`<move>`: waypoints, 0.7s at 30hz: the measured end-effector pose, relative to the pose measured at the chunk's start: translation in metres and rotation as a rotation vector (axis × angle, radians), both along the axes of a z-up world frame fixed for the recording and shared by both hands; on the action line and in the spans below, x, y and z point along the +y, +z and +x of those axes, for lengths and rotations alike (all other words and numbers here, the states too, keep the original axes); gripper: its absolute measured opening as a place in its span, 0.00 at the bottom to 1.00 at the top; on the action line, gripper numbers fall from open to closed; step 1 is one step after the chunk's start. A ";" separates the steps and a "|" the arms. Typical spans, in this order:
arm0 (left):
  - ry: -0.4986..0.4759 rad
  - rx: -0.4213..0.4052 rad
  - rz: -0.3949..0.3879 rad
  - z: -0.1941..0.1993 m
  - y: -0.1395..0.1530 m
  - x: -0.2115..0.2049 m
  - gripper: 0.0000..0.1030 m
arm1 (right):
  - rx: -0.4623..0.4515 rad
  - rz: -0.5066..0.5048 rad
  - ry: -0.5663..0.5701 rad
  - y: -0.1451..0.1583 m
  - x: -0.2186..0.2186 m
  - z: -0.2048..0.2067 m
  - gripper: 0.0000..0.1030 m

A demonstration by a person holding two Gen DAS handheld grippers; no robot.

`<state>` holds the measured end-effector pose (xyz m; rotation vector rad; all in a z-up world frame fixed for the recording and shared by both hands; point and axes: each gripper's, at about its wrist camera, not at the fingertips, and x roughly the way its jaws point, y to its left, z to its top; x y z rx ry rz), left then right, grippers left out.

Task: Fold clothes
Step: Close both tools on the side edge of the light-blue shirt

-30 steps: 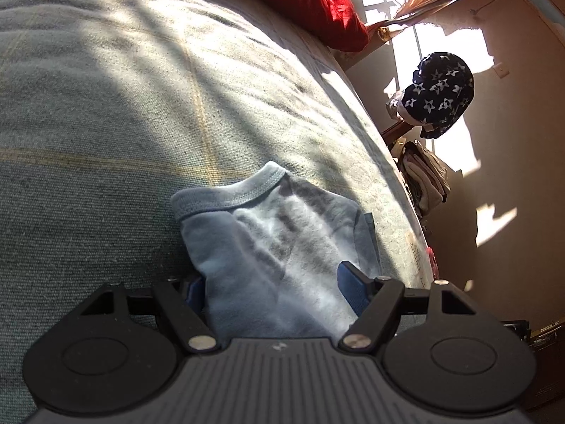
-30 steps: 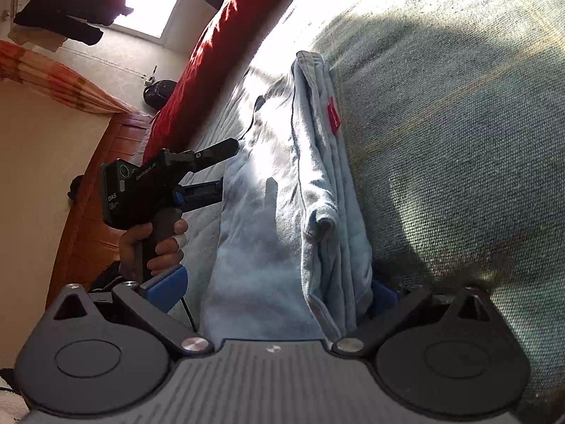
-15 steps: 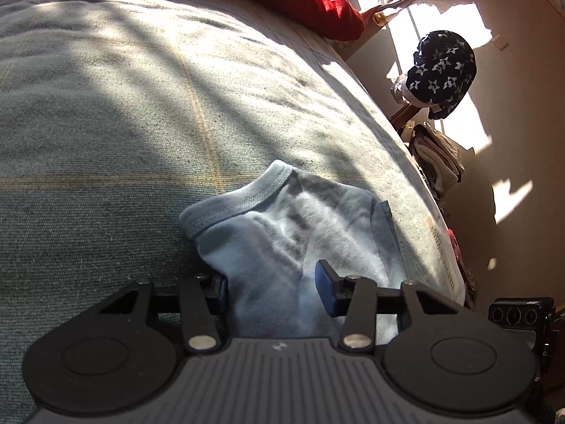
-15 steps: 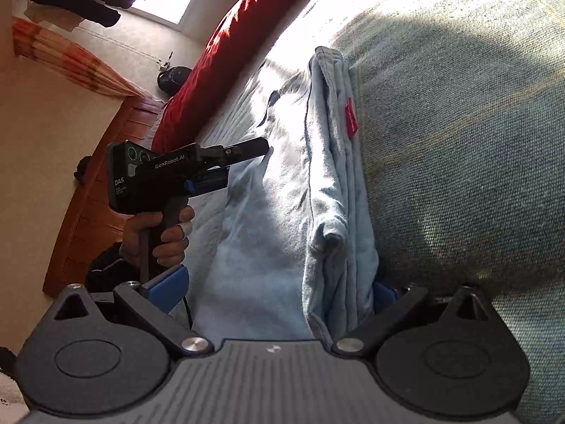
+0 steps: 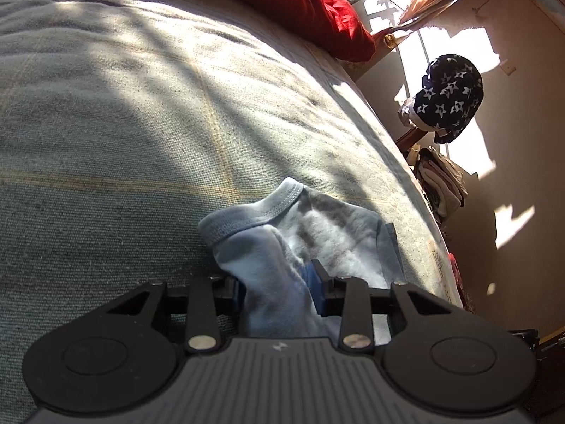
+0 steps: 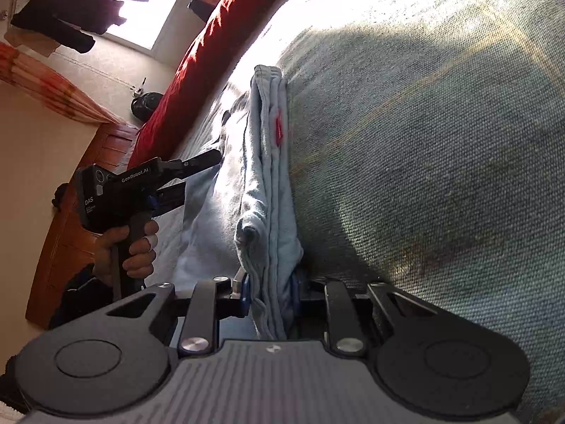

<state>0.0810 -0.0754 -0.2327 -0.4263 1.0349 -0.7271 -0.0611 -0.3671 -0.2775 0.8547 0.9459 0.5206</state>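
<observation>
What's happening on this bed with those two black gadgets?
A person is folding a light blue shirt on a bed, holding a two-finger gripper in each hand. The left gripper has just been closing on the shirt near its collar, and the right gripper has just been closing on the bunched layers at the other end. Both now pinch the fabric, which still lies on the bed. A red pillow sits at the head.

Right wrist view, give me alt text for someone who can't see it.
The right hand-held gripper has just closed on the bunched edge of a light blue shirt lying on a grey-green bed cover. At left, a hand holds the left hand-held gripper at the shirt's other side.
</observation>
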 end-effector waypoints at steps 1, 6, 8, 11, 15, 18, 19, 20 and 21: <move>0.003 0.008 -0.014 0.001 -0.002 0.001 0.34 | 0.006 0.015 0.000 -0.002 -0.001 0.002 0.22; 0.009 -0.014 0.012 -0.003 0.000 -0.005 0.29 | -0.002 0.011 0.003 0.000 0.002 0.004 0.20; 0.008 -0.059 0.069 -0.008 0.005 -0.012 0.23 | -0.013 -0.006 -0.008 0.003 0.005 0.002 0.20; -0.006 -0.126 0.136 -0.017 0.017 -0.020 0.18 | -0.046 -0.081 -0.012 0.015 0.016 -0.002 0.20; -0.025 -0.201 0.190 -0.026 0.033 -0.027 0.12 | -0.098 -0.193 -0.003 0.035 0.032 -0.005 0.19; -0.028 -0.221 0.180 -0.031 0.046 -0.024 0.12 | -0.135 -0.230 0.005 0.047 0.037 -0.006 0.18; -0.029 -0.228 0.181 -0.032 0.049 -0.024 0.12 | -0.145 -0.231 0.008 0.050 0.038 -0.006 0.18; -0.030 -0.236 0.187 -0.034 0.052 -0.023 0.12 | -0.154 -0.232 0.003 0.054 0.039 -0.005 0.18; -0.031 -0.245 0.192 -0.036 0.056 -0.023 0.12 | -0.162 -0.228 0.007 0.058 0.039 -0.005 0.18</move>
